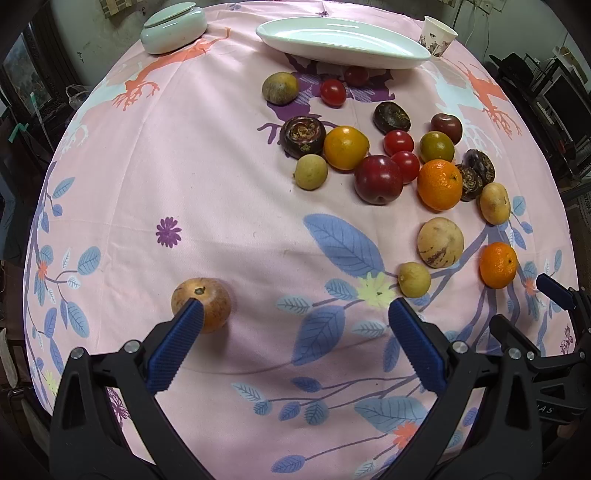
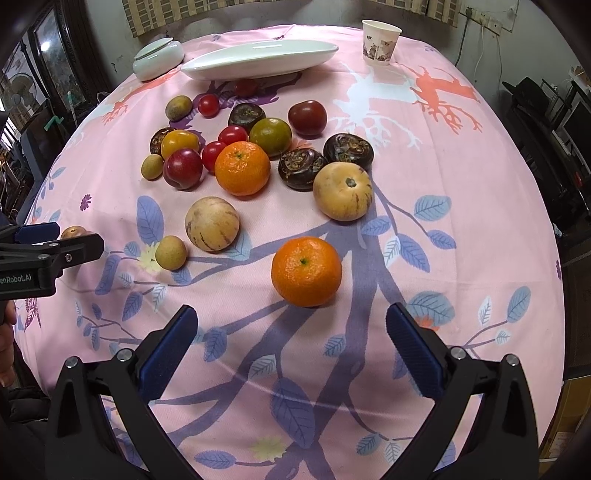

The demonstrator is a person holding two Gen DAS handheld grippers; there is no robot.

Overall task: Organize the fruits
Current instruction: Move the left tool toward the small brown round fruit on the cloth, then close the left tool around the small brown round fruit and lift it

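Pink cloth (image 2: 443,258) bare around claws (image 2: 291,332)

Domestic room, likely a dining area. A table carries a pink printed tablecloth (image 2: 461,229), with a lidded ceramic dish (image 2: 158,59) and paper cup (image 2: 380,42) near its far edge. Dark furniture (image 2: 561,122) and a wall socket (image 2: 491,18) surround it.

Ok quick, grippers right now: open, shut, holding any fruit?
Left gripper: open, holding nothing; a brownish fruit sits by its left fingertip.
Right gripper: open, holding nothing; an orange lies just ahead.
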